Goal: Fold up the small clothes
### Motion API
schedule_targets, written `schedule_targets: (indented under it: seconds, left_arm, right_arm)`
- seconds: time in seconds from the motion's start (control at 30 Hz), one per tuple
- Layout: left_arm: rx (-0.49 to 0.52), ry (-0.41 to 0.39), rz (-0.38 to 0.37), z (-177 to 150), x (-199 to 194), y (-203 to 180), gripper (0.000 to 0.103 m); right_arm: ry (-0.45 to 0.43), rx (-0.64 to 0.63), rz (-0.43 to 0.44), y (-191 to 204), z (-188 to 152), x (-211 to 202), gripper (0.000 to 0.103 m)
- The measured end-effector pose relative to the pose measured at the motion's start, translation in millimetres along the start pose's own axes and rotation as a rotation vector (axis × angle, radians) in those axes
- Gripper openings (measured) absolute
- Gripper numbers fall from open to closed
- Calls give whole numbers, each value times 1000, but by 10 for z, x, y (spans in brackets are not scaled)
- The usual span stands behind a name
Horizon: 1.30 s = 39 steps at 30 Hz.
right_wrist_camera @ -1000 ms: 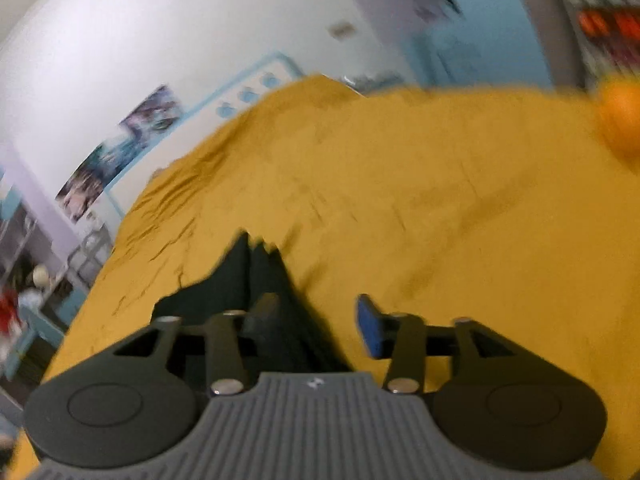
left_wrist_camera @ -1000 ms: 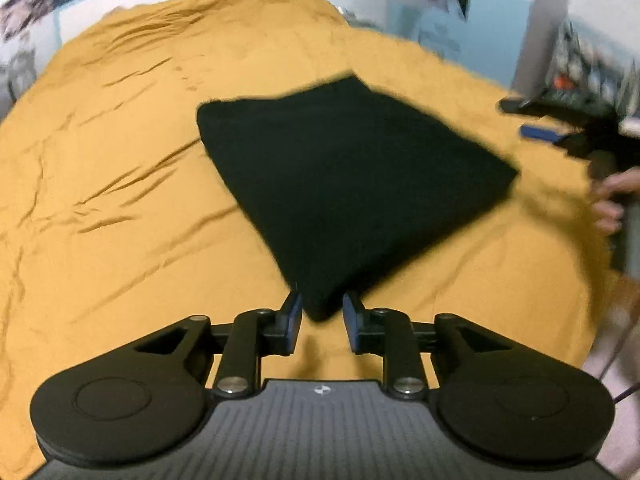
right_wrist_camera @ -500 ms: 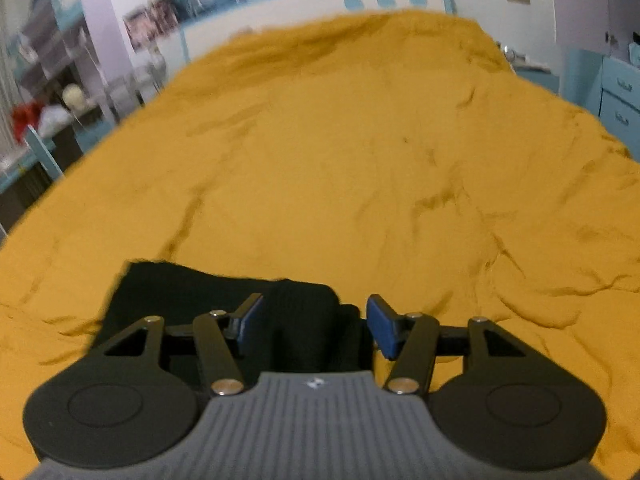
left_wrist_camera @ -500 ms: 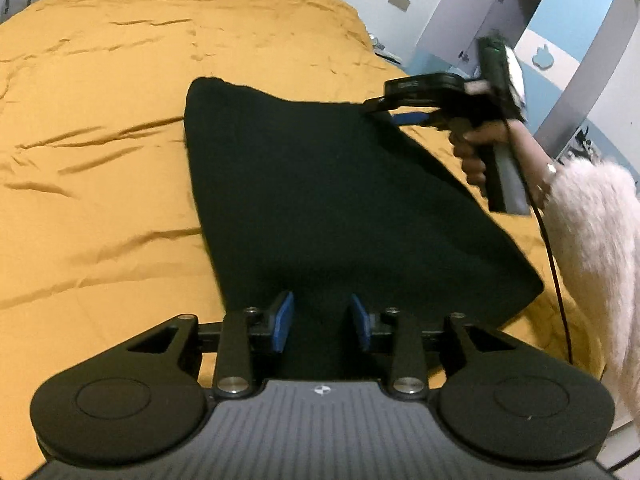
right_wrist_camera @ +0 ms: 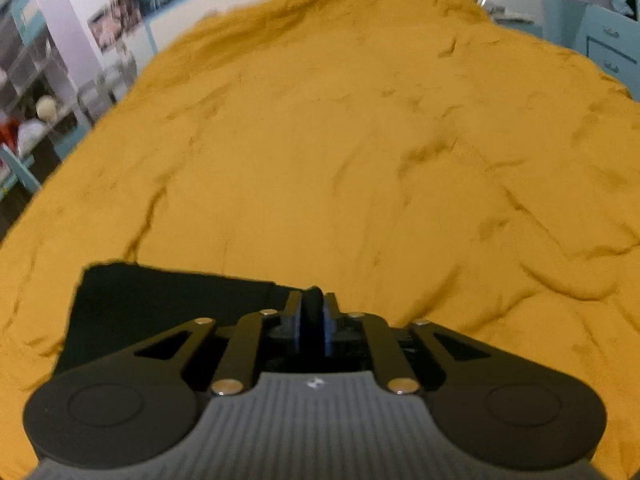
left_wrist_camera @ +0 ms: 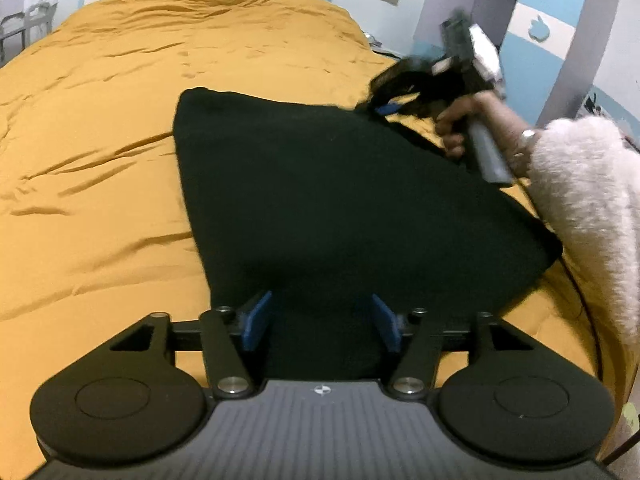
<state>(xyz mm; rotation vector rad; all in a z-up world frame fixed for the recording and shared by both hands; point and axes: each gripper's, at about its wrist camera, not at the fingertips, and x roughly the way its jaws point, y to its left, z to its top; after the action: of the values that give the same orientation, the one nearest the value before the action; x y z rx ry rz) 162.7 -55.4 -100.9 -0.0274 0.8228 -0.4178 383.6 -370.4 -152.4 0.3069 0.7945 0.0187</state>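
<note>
A flat black knitted garment (left_wrist_camera: 340,200) is spread on the mustard-yellow bed (left_wrist_camera: 100,160), its near edge between the released left tongs (left_wrist_camera: 320,322); its far corner is clenched by the right tongs (right_wrist_camera: 312,320).

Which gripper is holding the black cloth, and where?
The right gripper is shut on a far corner of the black cloth. The left gripper is open, holding nothing.

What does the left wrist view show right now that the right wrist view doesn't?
Left wrist only: the left gripper, jaws open over the black garment's near edge, plus the person's right hand and fluffy sleeve.

Right wrist only: the right gripper, jaws shut on a garment corner, and shelves at left.

Both: the garment lying on the mustard bedspread.
</note>
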Motion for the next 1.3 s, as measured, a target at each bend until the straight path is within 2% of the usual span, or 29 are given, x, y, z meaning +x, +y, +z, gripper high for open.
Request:
schedule_targets:
  seconds: [0.03,0.13,0.23,0.33,0.4,0.47,0.53,0.57,0.6,0.67,0.7,0.73,0.8,0.87,0.97,1.07,1.13,1.17,1.23,1.3]
  left_arm:
    - [4,2,1,7,11,3,70]
    - [-4,12,-10,43,23,42,70]
    - [-44,22,-19,106,18,95,68]
    - [-85,18,-5,161,-34,109,67]
    - [-88,15,16,176,-64,85,67]
    - [-79,22,26,169,-64,79,67]
    - [-77,35,13,128,-14,107,69]
    - [-83,47,-10,99,24,144,70]
    - [-87,62,-37,69,72,187,74]
    - [-101,61,-69,45,73,246,75]
    - [-119,59,-87,56,41,279,75]
    - [-142,60,-102,74,6,317,75]
    - [-192,54,-134,110,-111,419,75]
    - [-221,56,-156,122,-236,525,75]
    - [-312,50,-188,60,-418,744,75]
    - [-510,56,-306,-79,-453,1081,75]
    - [-636,60,-367,-185,-391,1279,75]
    - [-676,70,-379,-224,-344,1346,75]
    - [-705,115,-387,-241,-224,1407,75]
    - [-712,144,-401,-239,-110,1408,75]
  right_arm:
    - [-23,-1,32,-15,-4,-178,19]
    - [-43,30,212,-111,-169,-857,19]
    - [-14,-22,294,-76,-525,-1446,19]
    - [62,-12,382,-81,-938,-1790,19]
    - [93,-13,377,-83,-1160,-1895,19]
    - [106,-25,309,-143,-1340,-1918,17]
    - [101,22,232,-325,-1440,-1847,7]
    - [107,82,236,-450,-1455,-1785,0]
    - [118,165,268,-579,-1481,-1755,0]
    - [126,245,322,-681,-1538,-1748,0]
    - [125,259,340,-707,-1528,-1780,2]
    - [120,260,355,-692,-1512,-1823,8]
    - [72,256,385,-687,-1460,-1985,36]
    - [-1,217,376,-639,-1327,-2099,45]
    - [-41,161,337,-635,-1060,-2076,48]
    - [-10,140,334,-756,-782,-1813,56]
    - [-12,244,329,-893,-695,-1611,58]
    - [-5,320,365,-974,-682,-1506,58]
    - [37,402,447,-1088,-585,-1292,59]
    - [87,428,461,-1127,-536,-1060,60]
